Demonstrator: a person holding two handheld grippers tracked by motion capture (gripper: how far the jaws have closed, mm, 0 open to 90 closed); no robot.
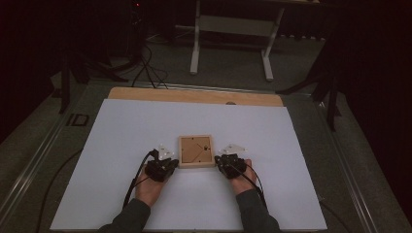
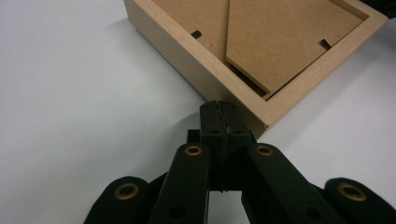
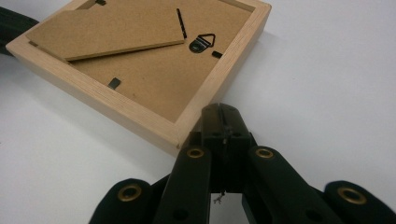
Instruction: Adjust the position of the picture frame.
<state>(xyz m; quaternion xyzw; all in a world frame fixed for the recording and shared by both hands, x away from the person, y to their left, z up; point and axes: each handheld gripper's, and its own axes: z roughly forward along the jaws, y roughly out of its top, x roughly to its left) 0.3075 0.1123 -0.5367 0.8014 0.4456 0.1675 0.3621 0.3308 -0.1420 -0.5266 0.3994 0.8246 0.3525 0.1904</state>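
A small wooden picture frame (image 1: 196, 151) lies face down on the white sheet, its brown backing board and fold-out stand up. My left gripper (image 1: 171, 164) is shut with nothing in it, its tips against the frame's near left corner (image 2: 261, 112). My right gripper (image 1: 219, 161) is shut and empty as well, tips at the near right corner (image 3: 180, 135). In the left gripper view the closed jaws (image 2: 220, 112) meet the frame's side wall. In the right gripper view the closed jaws (image 3: 224, 116) rest beside the frame, whose black hanger (image 3: 201, 43) and turn clips show.
The white sheet (image 1: 121, 145) covers a wooden tabletop (image 1: 194, 95). Beyond the table stand a white desk frame (image 1: 233, 29) and dark tripod legs (image 1: 73, 68) on the floor. Cables trail from both grippers toward the near edge.
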